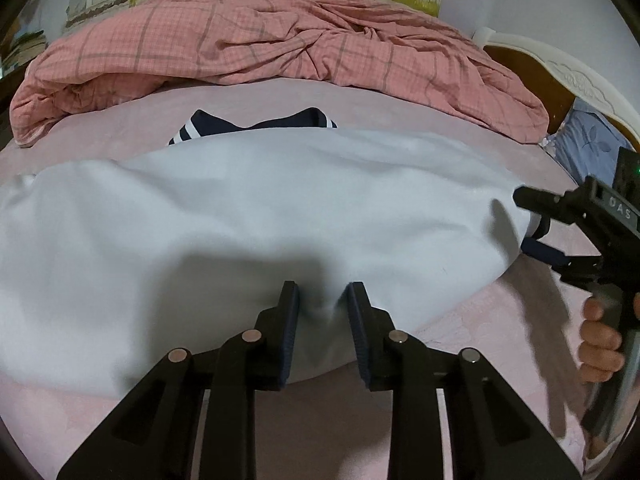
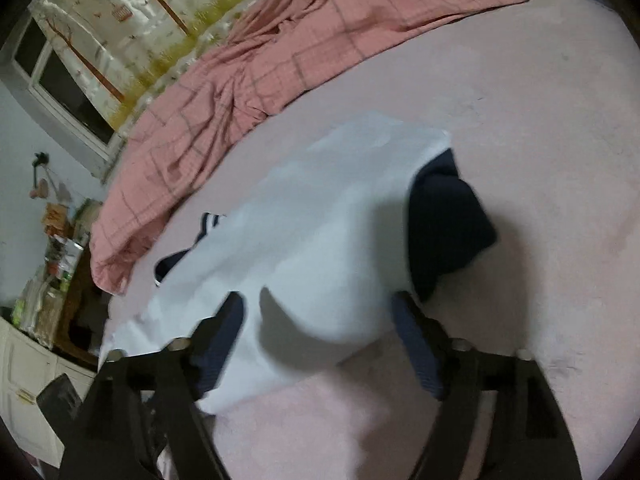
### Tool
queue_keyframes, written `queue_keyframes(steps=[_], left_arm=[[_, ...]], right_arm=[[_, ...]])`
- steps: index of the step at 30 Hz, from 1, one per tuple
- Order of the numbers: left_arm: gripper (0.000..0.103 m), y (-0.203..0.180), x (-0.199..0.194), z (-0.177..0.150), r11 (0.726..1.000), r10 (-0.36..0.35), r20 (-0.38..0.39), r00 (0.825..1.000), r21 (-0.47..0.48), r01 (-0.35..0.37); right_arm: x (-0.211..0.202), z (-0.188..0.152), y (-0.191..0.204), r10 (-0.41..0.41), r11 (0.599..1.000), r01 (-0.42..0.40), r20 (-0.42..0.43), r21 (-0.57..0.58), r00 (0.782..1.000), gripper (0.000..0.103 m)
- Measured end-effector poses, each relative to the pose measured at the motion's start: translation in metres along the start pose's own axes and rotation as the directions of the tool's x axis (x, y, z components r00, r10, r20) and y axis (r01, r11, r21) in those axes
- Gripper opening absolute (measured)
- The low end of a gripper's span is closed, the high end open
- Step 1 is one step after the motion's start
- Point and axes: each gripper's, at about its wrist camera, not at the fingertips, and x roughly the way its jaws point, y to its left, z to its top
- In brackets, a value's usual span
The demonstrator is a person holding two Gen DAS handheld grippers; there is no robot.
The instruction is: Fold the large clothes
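A white garment with a navy, white-striped collar lies spread on the pink bed sheet. My left gripper is at its near hem, with a raised fold of the white cloth pinched between its pads. My right gripper, held by a hand, stands wide open at the garment's right edge. In the right wrist view, which is blurred, the right gripper is spread wide. The white garment lies loose between its fingers, and a navy sleeve sticks out beside it.
A crumpled pink plaid duvet is heaped along the far side of the bed. A white headboard and a blue pillow are at the right. A cluttered cabinet and a window lie beyond the bed's edge.
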Motion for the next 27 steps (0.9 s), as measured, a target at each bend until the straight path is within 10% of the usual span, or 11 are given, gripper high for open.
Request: queue_keyframes(steps=[6, 11, 15, 19, 27], left_arm=[[0.026, 0.000, -0.001, 0.000, 1.000, -0.002, 0.010, 1.000, -0.001, 0.002], [0.026, 0.001, -0.004, 0.000, 1.000, -0.019, 0.025, 1.000, -0.003, 0.019], [0.027, 0.009, -0.006, 0.000, 0.997, -0.067, 0.030, 0.997, -0.036, 0.068], [0.028, 0.012, -0.014, 0.001, 0.996, -0.076, 0.041, 0.996, -0.042, 0.077], [0.037, 0.080, -0.078, 0.018, 0.983, -0.017, 0.183, 0.983, -0.177, 0.050]], right_arm=[[-0.012, -0.015, -0.016, -0.155, 0.983, 0.151, 0.035, 0.109, 0.987, 0.093], [-0.005, 0.004, -0.033, -0.010, 0.990, -0.002, 0.087, 0.138, 0.996, 0.092], [0.005, 0.010, -0.046, 0.092, 0.976, -0.111, 0.110, 0.188, 0.990, 0.053], [-0.005, 0.010, -0.014, 0.030, 0.999, -0.033, 0.189, 0.015, 0.982, 0.031], [-0.052, -0.018, 0.099, 0.000, 0.927, 0.142, 0.379, -0.346, 0.926, 0.023]])
